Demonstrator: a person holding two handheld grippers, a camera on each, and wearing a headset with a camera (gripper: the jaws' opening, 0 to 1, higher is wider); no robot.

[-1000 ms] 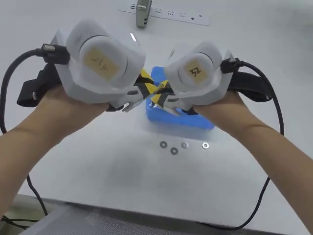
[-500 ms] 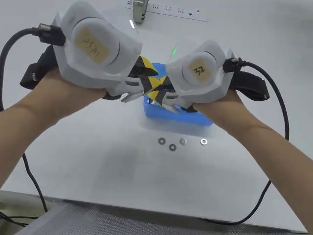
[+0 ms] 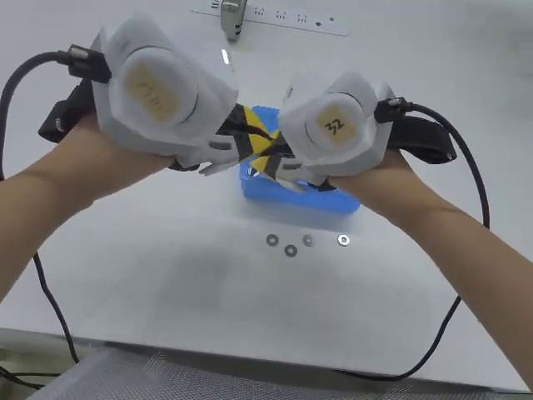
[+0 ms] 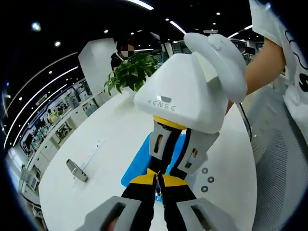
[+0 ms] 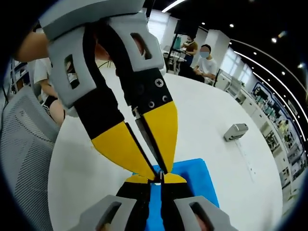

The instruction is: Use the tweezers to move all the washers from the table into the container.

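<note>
White matte workbench top (image 3: 166,283) in a bright open-plan office. Background: green potted plant (image 4: 132,72), grey mesh chair (image 5: 24,159), seated people at the far side of the room.

Far edge of the bench: long white power strip (image 3: 287,17), with a small grey metal block (image 3: 231,18) just beside its left end.

Rectangular blue plastic container (image 3: 337,200) on the bench, directly below both grippers and partly covered by them in the head view.

Four small flat silver metal washers (image 3: 290,250) loose on the bare bench, in a short row just in front of the container's near edge. Apart from one another, none touching the container.

Left gripper (image 5: 156,169), white housing with black jaws and yellow pads: raised above the container. Jaws pressed together on a thin dark metal strip, apparently the tweezers (image 5: 144,137); too slim and blurred for a firm identification. Strip clamped lengthwise between the pads, point projecting toward the opposite gripper.

Right gripper (image 5: 158,181), same build, housing marked 32: facing the left gripper tip to tip over the container. Jaws set narrow, with only a slim slit between the pads. Tweezers point at the mouth of this slit; actual pinch on it not determinable.

Both grippers well clear of the washers.
</note>
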